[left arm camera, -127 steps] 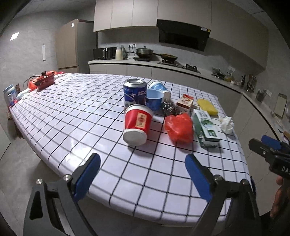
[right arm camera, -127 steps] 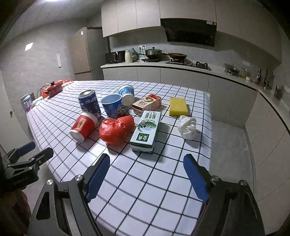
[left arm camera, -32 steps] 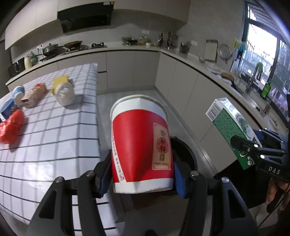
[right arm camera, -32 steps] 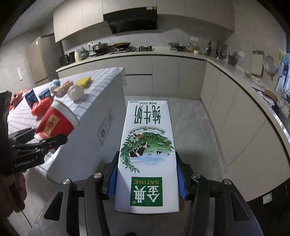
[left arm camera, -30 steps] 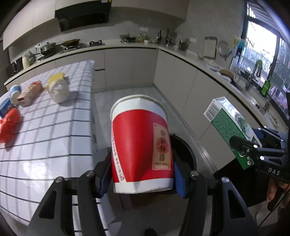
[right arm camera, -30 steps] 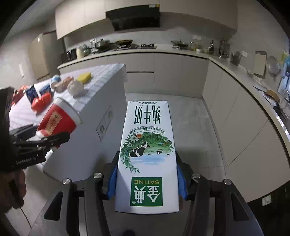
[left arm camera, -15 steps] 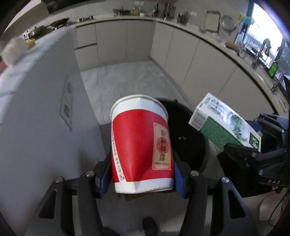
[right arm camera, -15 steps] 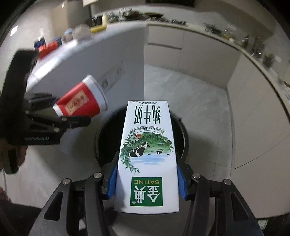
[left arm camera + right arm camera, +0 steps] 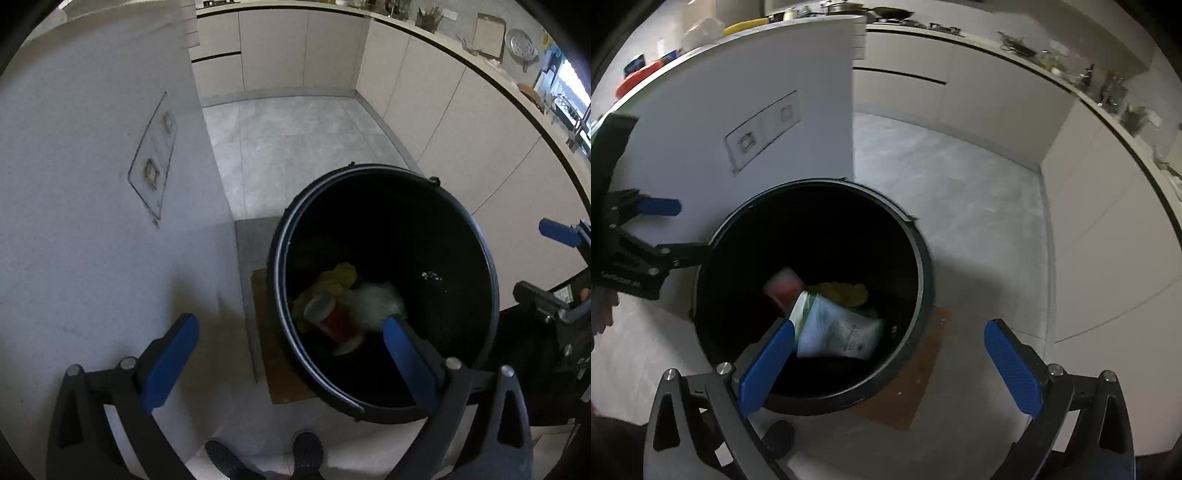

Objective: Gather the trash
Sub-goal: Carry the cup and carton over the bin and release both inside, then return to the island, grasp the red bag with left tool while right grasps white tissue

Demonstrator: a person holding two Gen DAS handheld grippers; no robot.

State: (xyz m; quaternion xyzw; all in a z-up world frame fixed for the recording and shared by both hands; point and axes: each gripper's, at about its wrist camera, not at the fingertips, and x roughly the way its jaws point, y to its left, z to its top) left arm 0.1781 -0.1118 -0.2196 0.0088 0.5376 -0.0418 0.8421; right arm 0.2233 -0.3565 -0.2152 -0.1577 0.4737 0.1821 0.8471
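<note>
A black round bin (image 9: 280, 258) stands on the floor beside the white island. Down inside it lies the red paper cup (image 9: 332, 321), on yellow and white rubbish. In the right wrist view the green-and-white milk carton (image 9: 838, 328) is blurred, dropping into the bin (image 9: 923, 258) next to the red cup (image 9: 783, 288). My left gripper (image 9: 288, 354) hangs over the bin's left rim, its jaws opening with nothing between them. My right gripper (image 9: 888, 365) is above the bin's right side, its jaws likewise opening and empty. Each gripper shows in the other's view, left gripper (image 9: 676, 230) and right gripper (image 9: 546, 266).
The island's white end wall with a socket plate (image 9: 151, 158) rises close on the left of the bin. A brown mat (image 9: 269, 369) lies under the bin. The person's shoes (image 9: 306, 454) are at the bottom edge. Beige cabinets (image 9: 443, 110) line the far side and the right.
Both grippers have sunk over the bin and their jaws have gone from shut to wide. The red cup and the milk carton have left the jaws and dropped into the bin.
</note>
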